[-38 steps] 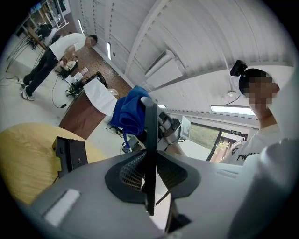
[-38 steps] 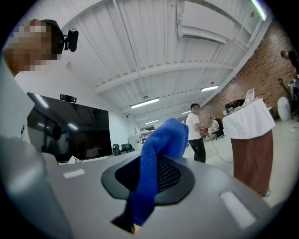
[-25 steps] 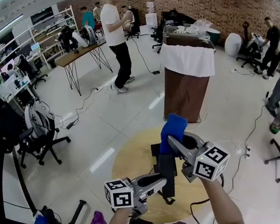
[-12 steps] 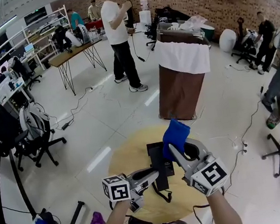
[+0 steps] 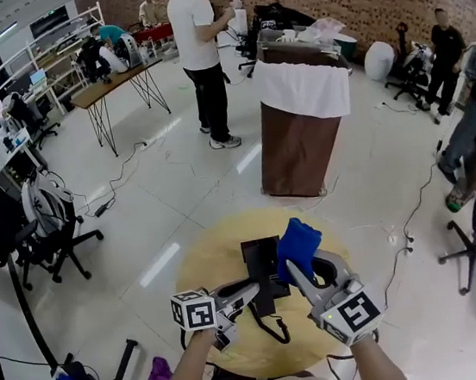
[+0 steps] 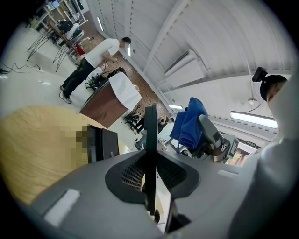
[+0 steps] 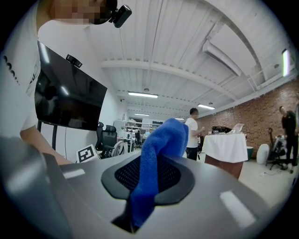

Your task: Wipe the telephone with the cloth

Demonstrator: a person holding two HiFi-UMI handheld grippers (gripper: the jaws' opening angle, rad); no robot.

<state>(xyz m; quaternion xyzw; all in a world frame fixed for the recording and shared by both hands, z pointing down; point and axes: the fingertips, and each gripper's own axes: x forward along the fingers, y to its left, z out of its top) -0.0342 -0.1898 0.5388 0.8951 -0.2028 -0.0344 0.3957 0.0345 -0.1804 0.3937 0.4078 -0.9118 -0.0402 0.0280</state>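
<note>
A black telephone (image 5: 260, 257) sits on the round yellow table (image 5: 208, 262); its base (image 6: 100, 142) also shows in the left gripper view. My left gripper (image 5: 250, 292) is shut on the black handset (image 6: 150, 130), seen edge-on between its jaws, just above the table on the near side of the base. A curly cord (image 5: 272, 328) hangs from the handset. My right gripper (image 5: 298, 265) is shut on a blue cloth (image 5: 298, 245), which stands up out of its jaws (image 7: 161, 140) close over the right side of the telephone. The cloth (image 6: 189, 123) shows right of the handset.
A brown stand draped in white (image 5: 303, 124) rises beyond the table. A person in a white shirt (image 5: 201, 55) stands farther back. Office chairs (image 5: 53, 239) and floor cables lie left, a purple rag (image 5: 160, 371) near the table's foot. More people sit at right.
Both grippers have sunk toward the table, the left with the handset, the right with the cloth, now nearer the telephone base. The person in white has stepped farther away.
</note>
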